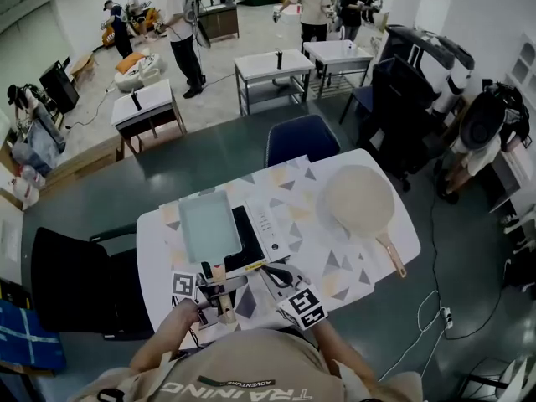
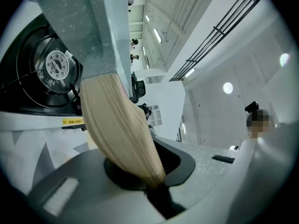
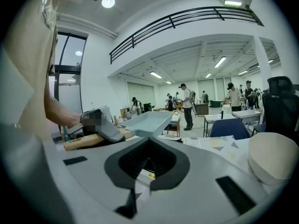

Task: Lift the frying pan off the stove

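A pale blue-green rectangular frying pan (image 1: 205, 224) hangs over the black stove (image 1: 250, 234) on the patterned table. My left gripper (image 1: 219, 286) is shut on the pan's wooden handle (image 1: 220, 276). In the left gripper view the handle (image 2: 117, 125) runs down between the jaws of that gripper (image 2: 149, 181). The pan's grey underside (image 2: 93, 27) is clear of the stove top (image 2: 51, 69). My right gripper (image 1: 280, 275) sits beside the handle, to its right, shut and holding nothing. The right gripper view shows this gripper (image 3: 147, 164), with the raised pan (image 3: 145, 122) to its left.
A round cream pan (image 1: 358, 199) with a wooden handle lies on the table's right half, also in the right gripper view as a cream pan (image 3: 273, 157). A blue chair (image 1: 301, 136) stands behind the table, a black chair (image 1: 67, 283) at its left. People work at tables far behind.
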